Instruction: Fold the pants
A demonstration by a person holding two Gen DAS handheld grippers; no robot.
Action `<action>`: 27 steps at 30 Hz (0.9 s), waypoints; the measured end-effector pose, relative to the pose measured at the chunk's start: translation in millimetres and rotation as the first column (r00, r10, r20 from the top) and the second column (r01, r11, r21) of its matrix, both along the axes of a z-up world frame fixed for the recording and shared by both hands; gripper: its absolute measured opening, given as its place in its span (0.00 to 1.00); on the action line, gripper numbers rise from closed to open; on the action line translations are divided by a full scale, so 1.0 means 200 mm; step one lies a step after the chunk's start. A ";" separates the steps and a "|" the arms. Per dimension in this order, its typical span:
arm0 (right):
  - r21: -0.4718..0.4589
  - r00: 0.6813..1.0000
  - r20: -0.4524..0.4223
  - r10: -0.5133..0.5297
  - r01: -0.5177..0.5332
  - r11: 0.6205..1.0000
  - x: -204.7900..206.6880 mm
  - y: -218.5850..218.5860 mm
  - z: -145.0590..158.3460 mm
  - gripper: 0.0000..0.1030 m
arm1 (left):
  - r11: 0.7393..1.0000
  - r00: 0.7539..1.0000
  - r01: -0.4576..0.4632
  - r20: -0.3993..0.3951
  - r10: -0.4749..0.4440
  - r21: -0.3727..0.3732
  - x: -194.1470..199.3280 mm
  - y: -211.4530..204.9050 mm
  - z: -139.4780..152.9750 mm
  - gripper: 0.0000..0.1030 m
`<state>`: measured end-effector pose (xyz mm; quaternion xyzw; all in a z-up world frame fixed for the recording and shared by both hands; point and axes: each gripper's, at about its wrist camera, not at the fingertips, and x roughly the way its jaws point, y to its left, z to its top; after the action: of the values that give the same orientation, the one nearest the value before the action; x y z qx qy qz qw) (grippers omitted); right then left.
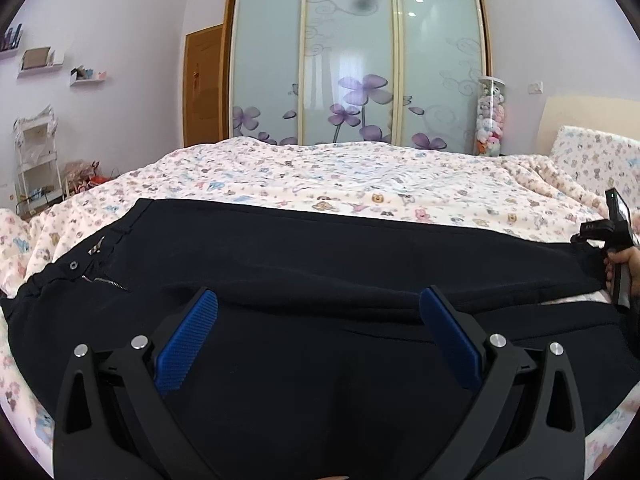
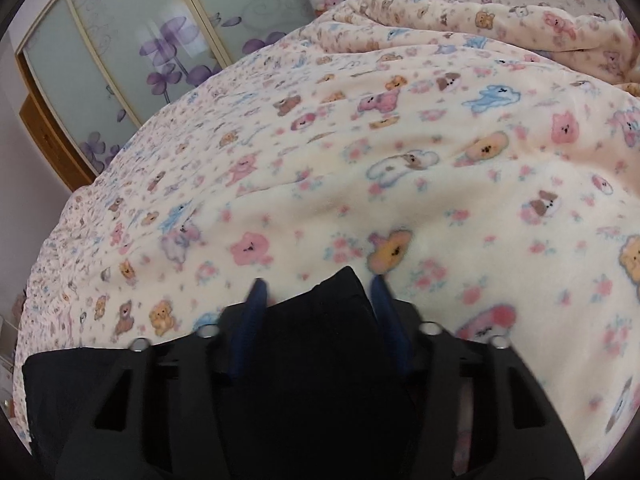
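Dark navy pants (image 1: 320, 248) lie spread across the bed, waistband, button and zipper at the left. My left gripper (image 1: 319, 292) hovers low over them, open, its blue pads (image 1: 188, 344) wide apart on either side of a fold ridge. At the right edge of the left wrist view a hand (image 1: 626, 268) holds the right tool at the pants' far end. In the blurred right wrist view my right gripper (image 2: 318, 280) straddles a raised corner of the pants (image 2: 320, 340). The cloth sits between the narrowed blue pads (image 2: 252, 312), and a sliver of blanket still shows beside the left pad.
A cream blanket (image 1: 360, 176) printed with small animals covers the bed (image 2: 400, 160). A pillow (image 1: 592, 152) lies at the far right. Behind the bed stand a frosted-glass wardrobe (image 1: 352, 60) and a tall jar of plush toys (image 1: 491, 116). A white rack (image 1: 36, 160) stands at the left wall.
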<state>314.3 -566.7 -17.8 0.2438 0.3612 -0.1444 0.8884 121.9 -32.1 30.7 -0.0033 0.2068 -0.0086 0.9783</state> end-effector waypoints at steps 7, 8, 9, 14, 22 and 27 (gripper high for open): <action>-0.017 0.997 0.078 0.024 -0.023 1.000 -0.11 0.01 0.10 0.11 | 1.000 1.000 0.012 0.000 -0.012 -0.020 0.00 0.00 -0.01 0.98; -0.020 0.995 0.097 0.034 -0.033 0.999 -0.13 0.02 0.13 0.11 | 1.000 1.000 0.015 0.000 -0.015 -0.026 0.00 0.01 -0.01 0.98; -0.024 0.991 0.128 0.049 -0.046 0.999 -0.17 0.04 0.17 0.11 | 0.999 1.000 0.017 -0.002 -0.017 -0.030 0.01 0.01 -0.01 0.98; -0.038 0.963 0.236 0.132 -0.126 0.991 -0.42 0.15 0.33 0.10 | 0.996 0.998 0.052 -0.029 -0.054 -0.072 0.02 0.03 -0.02 0.98; -0.106 0.951 0.210 0.228 -0.209 0.972 -0.94 0.38 0.39 0.09 | 0.993 0.995 0.072 -0.055 -0.078 -0.095 0.03 0.04 -0.04 0.98; -0.168 0.955 0.120 0.271 -0.249 0.954 -1.28 0.59 0.30 0.09 | 0.993 0.998 0.054 -0.038 -0.058 -0.105 0.01 0.06 -0.03 0.98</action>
<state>58.6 -448.0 42.1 0.1356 0.3140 -0.0354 0.9390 123.5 -19.8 25.6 -0.0486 0.2259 -0.0467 0.9718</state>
